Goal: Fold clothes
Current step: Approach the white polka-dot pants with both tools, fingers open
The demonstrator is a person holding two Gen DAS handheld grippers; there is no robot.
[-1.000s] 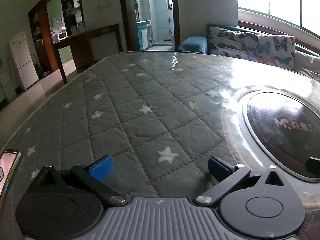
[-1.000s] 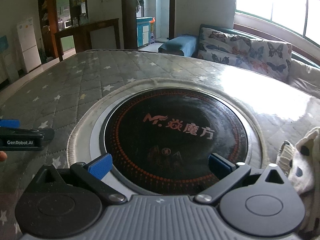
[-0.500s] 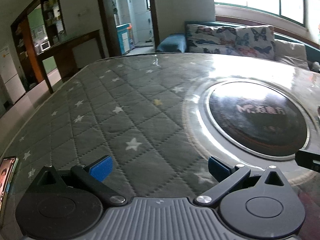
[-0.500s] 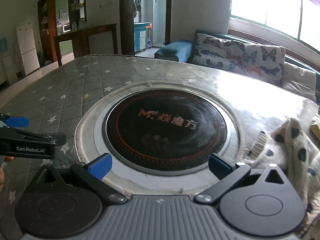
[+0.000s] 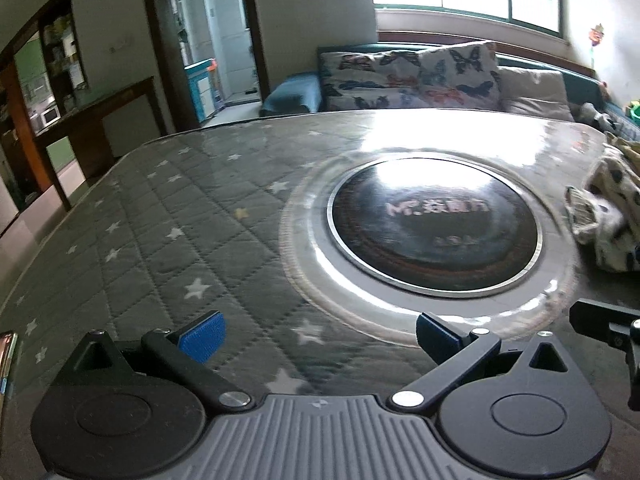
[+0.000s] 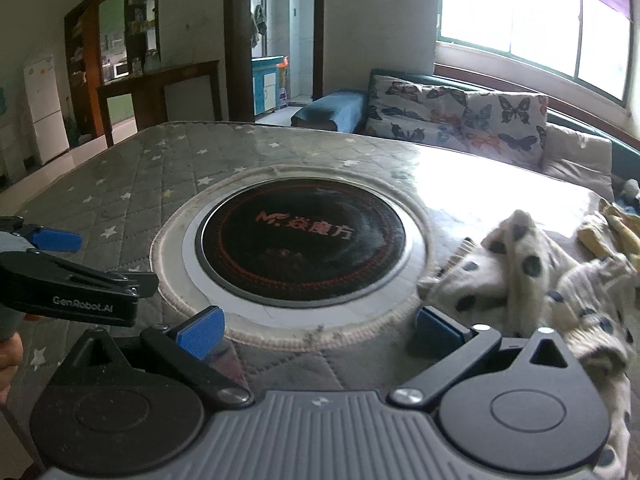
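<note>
A crumpled cream garment with dark dots lies at the right side of the table, beside the round black cooktop. It also shows at the right edge of the left wrist view. My right gripper is open and empty, low over the table, with the garment just right of its right finger. My left gripper is open and empty over the grey star-patterned quilted cover. It shows at the left of the right wrist view.
A yellow cloth lies behind the dotted garment. A phone lies at the table's left edge. A sofa with butterfly cushions stands behind the table. A fridge and a wooden counter stand far left.
Both grippers have swung to the right. The cooktop has shifted left in both views, and more of the dotted garment has come into sight. Both grippers stay open.
</note>
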